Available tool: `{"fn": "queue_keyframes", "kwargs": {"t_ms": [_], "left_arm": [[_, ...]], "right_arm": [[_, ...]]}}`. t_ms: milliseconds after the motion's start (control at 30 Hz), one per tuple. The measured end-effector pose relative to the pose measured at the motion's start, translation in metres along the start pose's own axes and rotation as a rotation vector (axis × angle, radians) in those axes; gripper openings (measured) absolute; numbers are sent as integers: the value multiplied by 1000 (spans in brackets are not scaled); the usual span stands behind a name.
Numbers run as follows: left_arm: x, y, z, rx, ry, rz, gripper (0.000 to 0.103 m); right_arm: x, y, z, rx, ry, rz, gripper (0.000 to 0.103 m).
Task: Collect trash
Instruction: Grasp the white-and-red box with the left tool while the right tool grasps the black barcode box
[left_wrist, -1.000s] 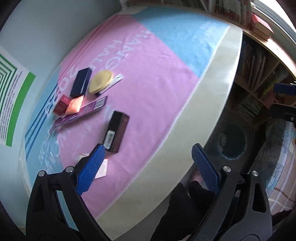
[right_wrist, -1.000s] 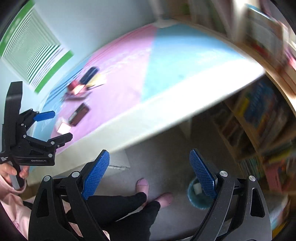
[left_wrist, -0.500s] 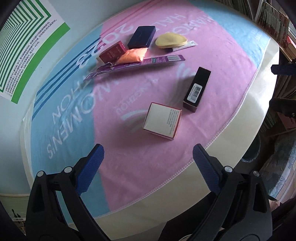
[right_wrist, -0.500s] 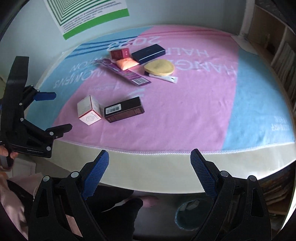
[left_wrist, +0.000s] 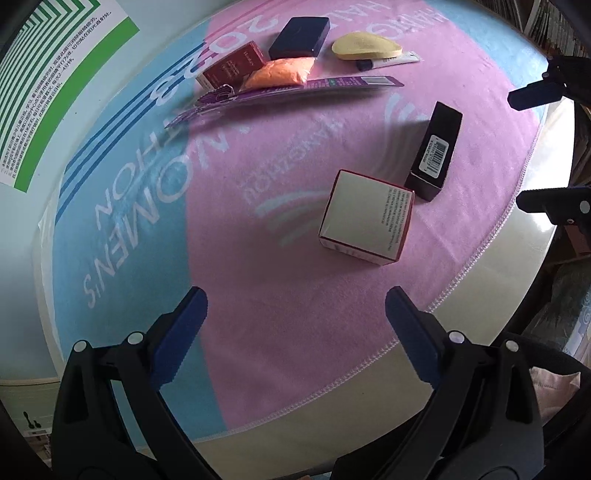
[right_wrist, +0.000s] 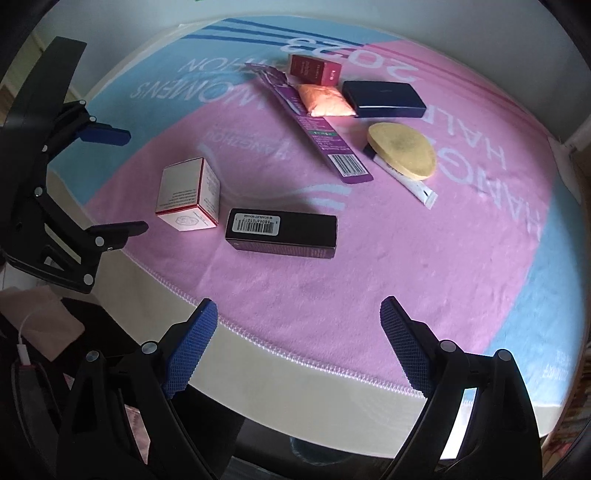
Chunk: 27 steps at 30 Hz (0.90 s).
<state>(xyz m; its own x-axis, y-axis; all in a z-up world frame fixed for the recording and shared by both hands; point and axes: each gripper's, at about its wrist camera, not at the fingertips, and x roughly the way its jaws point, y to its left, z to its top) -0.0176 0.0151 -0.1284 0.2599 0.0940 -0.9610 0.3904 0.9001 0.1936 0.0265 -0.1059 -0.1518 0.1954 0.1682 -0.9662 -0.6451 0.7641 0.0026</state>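
Both grippers have drawn in closer over the tabletop (right_wrist: 332, 384) than half a second ago, so the litter on the pink and blue towel (left_wrist: 258, 280) now looms larger in front of them. Each one hangs above the near edge with its jaws spread wide and nothing between them: the left gripper (left_wrist: 295, 332) over the towel's pink part, the right gripper (right_wrist: 299, 343) over the stitched hem. Nearest the left gripper stands a white carton with red edging (left_wrist: 365, 218), and just beside it, perhaps touching at one corner, a long black box with a barcode label (left_wrist: 436, 151) lies flat. Farther back the rest of the trash sits in a loose cluster: a purple strip of packaging (right_wrist: 314, 125), an orange sachet (right_wrist: 325, 99) lying partly on it, a small dark red box (right_wrist: 314, 68), a flat navy case (right_wrist: 384, 98), and a yellow oval sponge (right_wrist: 402, 149) resting on a slim white sachet (right_wrist: 410, 184). From the right wrist view the left gripper shows at the left edge, level with the white carton.
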Motion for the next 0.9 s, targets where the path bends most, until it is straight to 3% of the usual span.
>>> {"fn": "queue_keyframes", "kwargs": {"t_ms": [300, 633, 800, 900], "left_arm": [[7, -11, 14, 7, 16, 1, 95], [22, -14, 31, -20, 45, -21, 95], [24, -16, 35, -9, 56, -37, 81], [26, -18, 35, 1, 66, -44, 70]], "right_arm": [[26, 1, 29, -253, 38, 34, 89], [50, 5, 55, -428, 70, 93, 89], [57, 13, 55, -522, 84, 132, 87], [62, 12, 55, -531, 102, 124, 74]]}}
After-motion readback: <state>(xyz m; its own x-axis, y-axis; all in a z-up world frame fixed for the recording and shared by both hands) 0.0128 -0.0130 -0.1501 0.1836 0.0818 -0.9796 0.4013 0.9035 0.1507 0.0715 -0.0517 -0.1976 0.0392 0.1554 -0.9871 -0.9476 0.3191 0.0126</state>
